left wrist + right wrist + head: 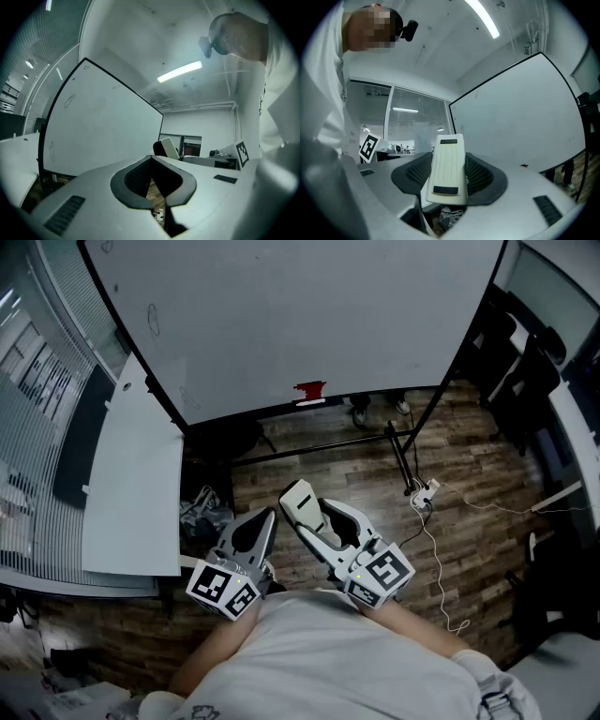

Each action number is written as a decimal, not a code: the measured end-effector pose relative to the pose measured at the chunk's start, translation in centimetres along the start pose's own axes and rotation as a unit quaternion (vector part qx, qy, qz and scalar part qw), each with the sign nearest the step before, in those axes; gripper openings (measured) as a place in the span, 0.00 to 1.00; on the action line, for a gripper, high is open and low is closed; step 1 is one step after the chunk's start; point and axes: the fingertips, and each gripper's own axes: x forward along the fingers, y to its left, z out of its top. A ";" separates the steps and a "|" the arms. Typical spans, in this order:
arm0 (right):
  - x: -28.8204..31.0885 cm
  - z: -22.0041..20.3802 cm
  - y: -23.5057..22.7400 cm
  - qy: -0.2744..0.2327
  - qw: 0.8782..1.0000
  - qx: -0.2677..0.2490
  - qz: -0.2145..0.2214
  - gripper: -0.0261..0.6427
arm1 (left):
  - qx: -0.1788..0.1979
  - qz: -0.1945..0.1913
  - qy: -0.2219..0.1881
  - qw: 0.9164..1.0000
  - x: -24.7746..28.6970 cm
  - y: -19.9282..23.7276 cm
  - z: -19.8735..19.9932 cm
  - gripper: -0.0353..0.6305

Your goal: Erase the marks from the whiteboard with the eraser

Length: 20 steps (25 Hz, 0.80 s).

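Right gripper (449, 180) is clamped on the eraser (446, 164), a cream ribbed block with a dark patch at each end, held low and well apart from the whiteboard (309, 315). Left gripper (151, 161) is pinched together on nothing.

Floor (487, 549) is dark wood planks. The whiteboard (309, 315) has its black stand (401, 460) planted on it. A white power strip (424, 495) lies right by the stand's foot, and its thin white cable (437, 559) snakes off across the planks. There's a crumpled greyish bundle (199, 510) on the floor too, just beside the white surface (131, 493) on the left. That surface has a dark flat panel (80, 442) lying on it. A pair of shoes (360, 414) stands under the board's bottom edge.
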 end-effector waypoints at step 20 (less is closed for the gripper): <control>6.2 -1.5 0.1 0.004 1.000 0.024 0.007 0.39 | -0.014 0.010 -0.001 1.000 -1.3 6.6 0.2 0.06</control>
